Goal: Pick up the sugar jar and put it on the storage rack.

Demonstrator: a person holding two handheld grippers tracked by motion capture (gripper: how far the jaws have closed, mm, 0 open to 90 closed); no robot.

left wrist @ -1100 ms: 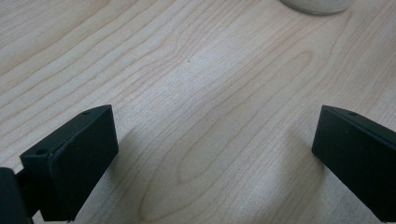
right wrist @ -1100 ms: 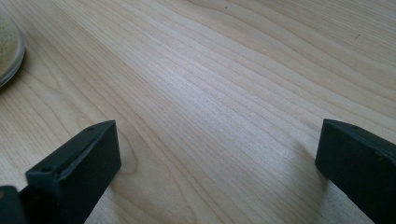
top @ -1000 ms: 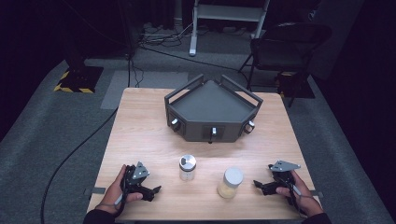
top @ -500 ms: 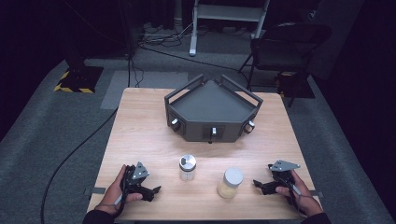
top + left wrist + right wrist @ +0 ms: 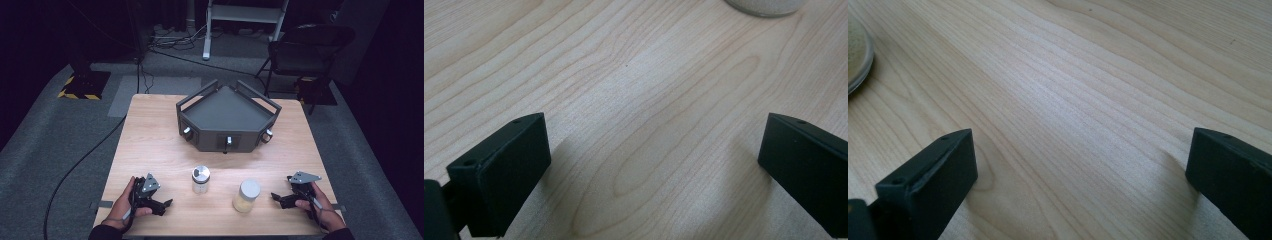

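Two small jars stand on the wooden table point(image 5: 150, 135) near its front. One has a metal lid point(image 5: 200, 180); the other, with a white lid point(image 5: 246, 196), holds something yellowish. My left gripper point(image 5: 166, 203) rests at the front left, held by a hand, and points right toward the jars. In the left gripper view the left gripper point(image 5: 654, 160) is open over bare wood, with a jar's base point(image 5: 764, 6) at the top edge. My right gripper point(image 5: 276, 198) rests at the front right and points left. The right gripper point(image 5: 1080, 165) is open too, with a jar's edge point(image 5: 857, 55) at far left.
A dark grey five-sided tray point(image 5: 227, 112) with raised rails and small knobs on its front sits at the back middle of the table. Behind the table are a folding chair point(image 5: 305, 47) and a white stand point(image 5: 245, 15). A cable point(image 5: 80, 165) runs across the floor at left.
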